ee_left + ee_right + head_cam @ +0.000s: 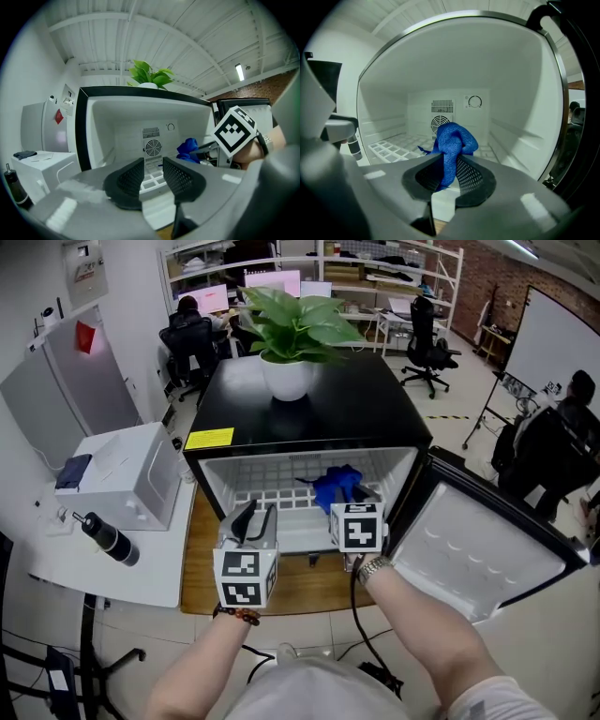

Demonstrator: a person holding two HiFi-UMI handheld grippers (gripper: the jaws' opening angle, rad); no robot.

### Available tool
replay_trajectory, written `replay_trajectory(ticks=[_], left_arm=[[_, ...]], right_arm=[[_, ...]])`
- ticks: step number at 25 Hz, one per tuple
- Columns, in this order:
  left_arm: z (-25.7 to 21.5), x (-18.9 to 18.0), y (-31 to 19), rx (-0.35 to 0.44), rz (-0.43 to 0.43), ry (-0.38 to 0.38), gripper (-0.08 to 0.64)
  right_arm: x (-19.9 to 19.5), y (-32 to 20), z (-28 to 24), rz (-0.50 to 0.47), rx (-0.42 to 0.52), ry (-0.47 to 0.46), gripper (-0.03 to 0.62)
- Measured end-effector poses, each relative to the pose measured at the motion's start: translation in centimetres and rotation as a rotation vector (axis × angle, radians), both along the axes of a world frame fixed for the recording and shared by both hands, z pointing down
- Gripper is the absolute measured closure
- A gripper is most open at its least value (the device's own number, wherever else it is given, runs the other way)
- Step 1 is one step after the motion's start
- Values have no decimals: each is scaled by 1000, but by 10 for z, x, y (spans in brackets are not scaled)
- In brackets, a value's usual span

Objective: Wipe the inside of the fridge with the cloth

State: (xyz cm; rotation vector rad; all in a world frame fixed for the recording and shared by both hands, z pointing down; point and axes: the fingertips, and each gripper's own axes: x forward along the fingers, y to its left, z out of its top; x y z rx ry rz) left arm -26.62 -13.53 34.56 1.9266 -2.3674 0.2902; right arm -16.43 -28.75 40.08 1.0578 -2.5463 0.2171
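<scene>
A small black fridge (309, 404) stands open on a wooden board, its white inside and wire shelf (281, 493) showing. My right gripper (349, 495) reaches into the right half of the opening, shut on a bunched blue cloth (452, 143) that sticks up from its jaws; the cloth (336, 486) hangs just over the shelf. In the left gripper view the cloth (188, 149) shows right of centre. My left gripper (153, 176) hovers at the front left of the opening, open, with nothing between its fingers (132, 178).
The fridge door (478, 549) swings wide to the right. A potted plant (292, 334) stands on the fridge top. A white box (131, 474) and a black bottle (108, 538) lie on the table to the left. People sit at desks behind.
</scene>
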Motion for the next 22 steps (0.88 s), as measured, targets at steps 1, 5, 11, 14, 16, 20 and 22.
replay_trajectory(ticks=[1, 5, 11, 14, 16, 20, 22], left_arm=[[-1, 3, -2, 2, 6, 2, 437], [-1, 12, -12, 0, 34, 5, 439], [-4, 25, -23, 7, 57, 8, 437], [-7, 29, -28, 12, 69, 8, 438], [-7, 31, -31, 11, 73, 8, 439], [-6, 36, -35, 6, 88, 13, 437], [-7, 39, -37, 8, 101, 22, 437]], right_arm=[[4, -2, 0, 8, 3, 3, 525], [16, -10, 0, 27, 2, 10, 525], [29, -19, -3, 52, 11, 11, 525], [32, -21, -4, 61, 12, 10, 525], [34, -22, -6, 65, 20, 9, 525], [37, -21, -6, 61, 12, 1, 526], [35, -19, -16, 32, 37, -23, 525]])
